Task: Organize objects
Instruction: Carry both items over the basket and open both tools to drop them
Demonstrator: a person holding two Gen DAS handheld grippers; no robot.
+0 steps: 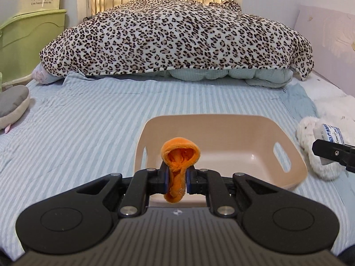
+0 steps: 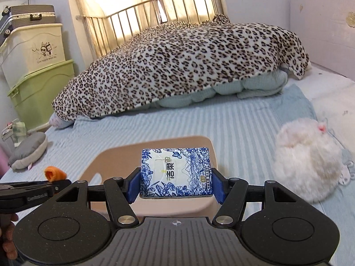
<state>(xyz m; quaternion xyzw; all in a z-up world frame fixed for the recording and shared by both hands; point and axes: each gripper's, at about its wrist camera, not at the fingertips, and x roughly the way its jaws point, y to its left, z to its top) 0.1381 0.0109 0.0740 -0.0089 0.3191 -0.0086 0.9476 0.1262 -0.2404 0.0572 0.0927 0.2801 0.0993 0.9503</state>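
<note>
**Inspector:** Start with the receiving vessel. The beige basket sits on the striped bedsheet, opening upward, a handle slot in each side wall. In the left wrist view no item can be seen inside it. All positions below are taken from it.

**Assistant:** And the items in hand?

**Inspector:** The left gripper is clamped on an orange plush piece, held over the basket's near rim. It is soft and limp, with part drooping below the pads. The right gripper is closed on a blue-and-white tissue pack, its fingers pressing the pack's two side faces; that pack hangs above the basket too, toward its right side.

**Assistant:** What does a sound deposit call for?

**Inspector:** My judgement: carry each item past the rim toward the middle of the floor before parting the fingers. The plush may cling to a pad, so open fully and lift straight up. The pack is squashy; lower it flat rather than dropping it on an edge. Both tools crowd the same opening, so release one at a time to avoid a knock.

**Assistant:** Anything else near the basket?

**Inspector:** A white fluffy toy lies just right of it, a grey slipper well to its left, and a leopard-print blanket heaped beyond it. The toy and slipper appear to be still awaiting collection.
</note>
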